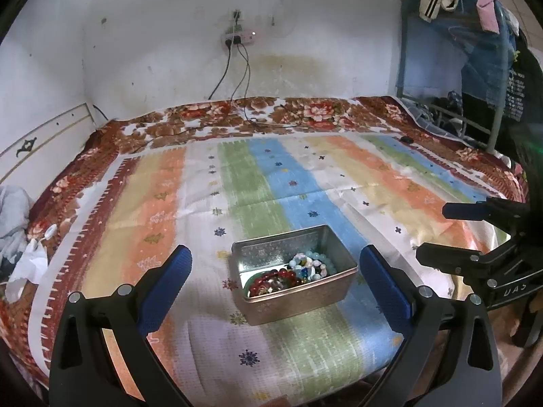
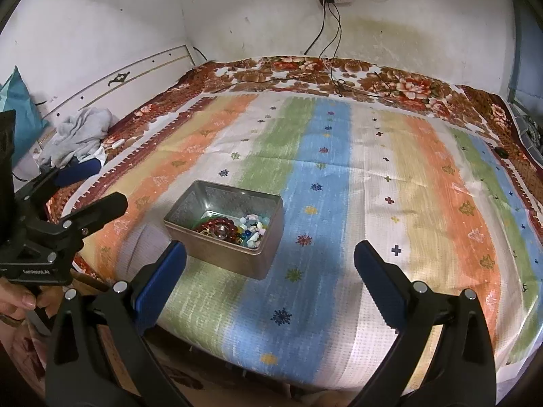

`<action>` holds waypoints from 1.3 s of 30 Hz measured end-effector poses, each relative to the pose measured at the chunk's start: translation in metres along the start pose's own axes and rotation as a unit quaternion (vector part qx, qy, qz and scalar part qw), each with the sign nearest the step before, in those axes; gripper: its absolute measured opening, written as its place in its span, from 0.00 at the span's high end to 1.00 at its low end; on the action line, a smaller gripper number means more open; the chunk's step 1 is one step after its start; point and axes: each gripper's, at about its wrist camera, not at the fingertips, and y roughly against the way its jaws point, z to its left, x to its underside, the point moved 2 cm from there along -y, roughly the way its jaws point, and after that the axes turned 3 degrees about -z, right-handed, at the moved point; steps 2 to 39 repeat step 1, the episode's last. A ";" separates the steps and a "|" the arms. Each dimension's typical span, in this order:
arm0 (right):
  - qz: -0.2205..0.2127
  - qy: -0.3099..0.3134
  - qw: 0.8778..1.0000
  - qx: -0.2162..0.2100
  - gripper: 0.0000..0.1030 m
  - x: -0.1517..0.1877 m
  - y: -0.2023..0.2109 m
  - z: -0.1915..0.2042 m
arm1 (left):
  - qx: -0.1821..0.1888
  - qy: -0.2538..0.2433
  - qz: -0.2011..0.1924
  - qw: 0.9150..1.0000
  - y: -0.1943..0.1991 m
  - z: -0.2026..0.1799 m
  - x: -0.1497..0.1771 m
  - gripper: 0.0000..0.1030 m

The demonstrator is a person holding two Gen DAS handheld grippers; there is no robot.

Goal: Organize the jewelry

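An open metal tin (image 1: 305, 300) (image 2: 224, 256) stands on the striped cloth near the bed's front edge. It holds a red bead bracelet (image 1: 271, 279) (image 2: 213, 228) and a pale blue and white bead bracelet (image 1: 314, 264) (image 2: 254, 229). My left gripper (image 1: 276, 261) is open and empty, hovering just above and before the tin, which lies between its blue pads (image 1: 168, 285). My right gripper (image 2: 269, 254) is open and empty, to the right of the tin. It shows in the left wrist view (image 1: 431, 234) at the right edge; the left gripper shows in the right wrist view (image 2: 101, 186).
The striped cloth (image 2: 373, 176) lies over a floral blanket (image 2: 390, 78) on a bed against a white wall. Charger cables (image 2: 334, 51) trail onto the blanket. Grey clothes (image 2: 81, 132) lie at the bed's left. A metal rack with hanging clothes (image 1: 475, 51) stands at the right.
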 end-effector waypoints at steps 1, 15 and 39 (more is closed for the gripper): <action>0.000 0.000 1.000 0.000 0.05 0.000 0.000 0.000 | 0.000 -0.001 -0.002 1.000 0.001 0.000 0.000 0.06; 0.000 0.000 1.000 0.000 0.05 0.000 0.000 0.000 | 0.000 -0.001 -0.002 1.000 0.001 0.000 0.000 0.06; 0.000 0.000 1.000 0.000 0.05 0.000 0.000 0.000 | 0.000 -0.001 -0.002 1.000 0.001 0.000 0.000 0.06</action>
